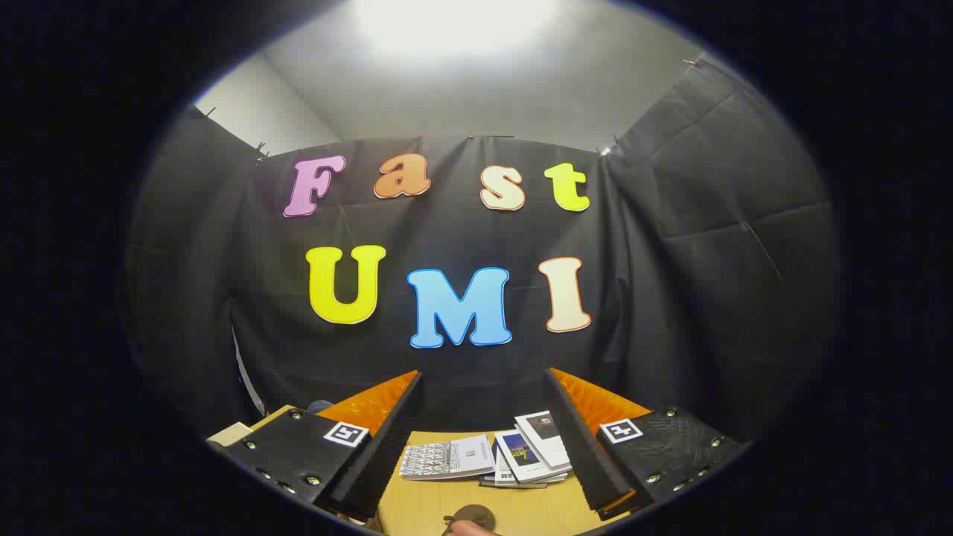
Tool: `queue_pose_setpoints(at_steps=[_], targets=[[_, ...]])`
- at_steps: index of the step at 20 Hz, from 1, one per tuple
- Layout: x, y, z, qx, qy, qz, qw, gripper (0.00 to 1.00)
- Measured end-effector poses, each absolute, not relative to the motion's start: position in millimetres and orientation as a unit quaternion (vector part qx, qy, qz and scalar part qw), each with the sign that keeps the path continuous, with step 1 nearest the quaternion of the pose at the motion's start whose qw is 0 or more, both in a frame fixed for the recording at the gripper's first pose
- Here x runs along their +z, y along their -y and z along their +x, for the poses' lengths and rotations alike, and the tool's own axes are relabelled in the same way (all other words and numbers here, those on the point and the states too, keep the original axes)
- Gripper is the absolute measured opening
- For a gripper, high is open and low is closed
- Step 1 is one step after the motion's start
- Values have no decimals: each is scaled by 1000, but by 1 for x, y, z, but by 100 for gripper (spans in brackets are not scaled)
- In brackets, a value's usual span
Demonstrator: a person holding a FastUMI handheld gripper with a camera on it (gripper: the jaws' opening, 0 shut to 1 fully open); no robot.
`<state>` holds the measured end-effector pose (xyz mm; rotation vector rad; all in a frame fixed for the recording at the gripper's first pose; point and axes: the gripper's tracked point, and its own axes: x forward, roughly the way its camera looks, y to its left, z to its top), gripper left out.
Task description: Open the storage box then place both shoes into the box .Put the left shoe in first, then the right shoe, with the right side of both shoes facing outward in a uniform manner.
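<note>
Tool (484,439) fingers spread wide, nothing between, booklets (488,455) on table (417,506) ahead

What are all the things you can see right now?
table: one, light wood, below and between the jaws.
booklets: a few, white and grey covers, one with a dark blue picture, fanned out on the table between the jaws.
small round thing: one, dark brown, at the near edge of the table; cannot tell what it is.
cloth wall: black, behind the table.
room wall: pale grey, above the cloth.
gripper: one, jaws open wide, holding nothing, spread to either side of the booklets.
</note>
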<state>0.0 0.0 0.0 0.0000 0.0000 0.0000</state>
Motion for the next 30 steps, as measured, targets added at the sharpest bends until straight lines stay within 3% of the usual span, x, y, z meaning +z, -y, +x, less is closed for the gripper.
queue_pose_setpoints(at_steps=[18, 30], targets=[[-7, 5, 24, 13, -4, 8, 1000, 98], [-87, -79, 32, 131, -90, 90, 983, 98]])
